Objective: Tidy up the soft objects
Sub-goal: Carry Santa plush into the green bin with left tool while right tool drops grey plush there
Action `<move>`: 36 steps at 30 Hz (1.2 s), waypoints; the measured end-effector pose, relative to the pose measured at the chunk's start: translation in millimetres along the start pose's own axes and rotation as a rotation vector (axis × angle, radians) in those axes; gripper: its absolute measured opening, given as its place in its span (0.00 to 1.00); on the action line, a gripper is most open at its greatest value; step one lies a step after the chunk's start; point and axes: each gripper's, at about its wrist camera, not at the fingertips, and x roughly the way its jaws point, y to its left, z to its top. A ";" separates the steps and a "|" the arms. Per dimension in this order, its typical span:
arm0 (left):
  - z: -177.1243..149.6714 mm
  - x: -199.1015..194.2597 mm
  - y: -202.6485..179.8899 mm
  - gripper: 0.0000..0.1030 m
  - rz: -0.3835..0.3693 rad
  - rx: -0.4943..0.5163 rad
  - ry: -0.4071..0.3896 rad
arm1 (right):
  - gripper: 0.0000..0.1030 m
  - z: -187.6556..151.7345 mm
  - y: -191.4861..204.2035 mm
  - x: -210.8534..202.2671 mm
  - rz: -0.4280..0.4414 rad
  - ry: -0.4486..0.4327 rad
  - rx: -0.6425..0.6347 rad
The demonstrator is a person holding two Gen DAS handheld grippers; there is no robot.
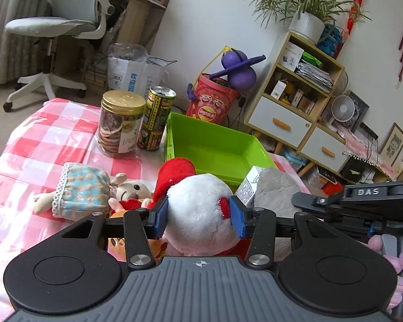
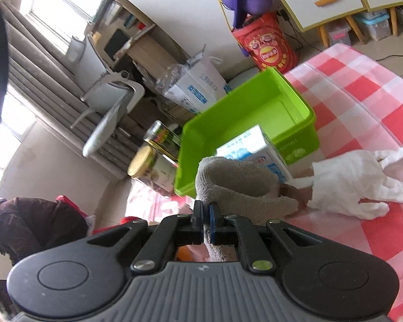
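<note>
A white plush toy (image 1: 198,187) with a red hat (image 1: 174,171) is squeezed between the blue pads of my left gripper (image 1: 198,210), which is shut on it just above the checked tablecloth. My right gripper (image 2: 206,213) is shut on a fold of a grey fleece cloth (image 2: 236,185), which rises in a curl in front of it; in the left wrist view the grey cloth (image 1: 274,190) shows to the right of the plush. Behind both stands a green bin (image 1: 215,145) (image 2: 255,112) with nothing in it.
A doll in a blue dress (image 1: 83,190) and a small beige plush (image 1: 131,187) lie left of the toy. A white carton (image 2: 255,147) leans at the bin's front. A white glove (image 2: 349,182) lies to the right. A cookie jar (image 1: 121,123) and a can (image 1: 157,118) stand left of the bin.
</note>
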 end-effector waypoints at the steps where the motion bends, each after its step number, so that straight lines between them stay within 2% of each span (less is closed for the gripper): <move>1: 1.2 -1.1 -0.4 0.46 0.003 -0.002 -0.002 | 0.00 1.8 1.9 -2.5 0.010 -0.009 0.000; 12: 24.2 -12.8 -13.3 0.46 0.021 -0.017 -0.032 | 0.00 19.0 12.0 -31.5 0.114 -0.078 0.060; 19: 73.3 3.4 -23.5 0.46 0.004 0.006 -0.066 | 0.00 73.5 33.8 -46.5 0.152 -0.179 0.023; 23: 99.3 31.8 -29.8 0.46 -0.006 0.039 -0.072 | 0.00 105.8 34.5 -40.9 0.146 -0.236 0.021; 28: 110.7 83.4 -32.2 0.46 0.020 0.092 -0.045 | 0.00 129.4 16.2 -15.8 0.118 -0.271 0.016; 32: 109.2 128.1 -26.5 0.46 0.030 0.095 -0.007 | 0.00 136.6 -6.2 14.7 0.104 -0.251 0.034; 36: 100.9 164.9 -25.9 0.47 0.046 0.151 0.032 | 0.00 134.5 -28.3 45.0 0.090 -0.195 0.035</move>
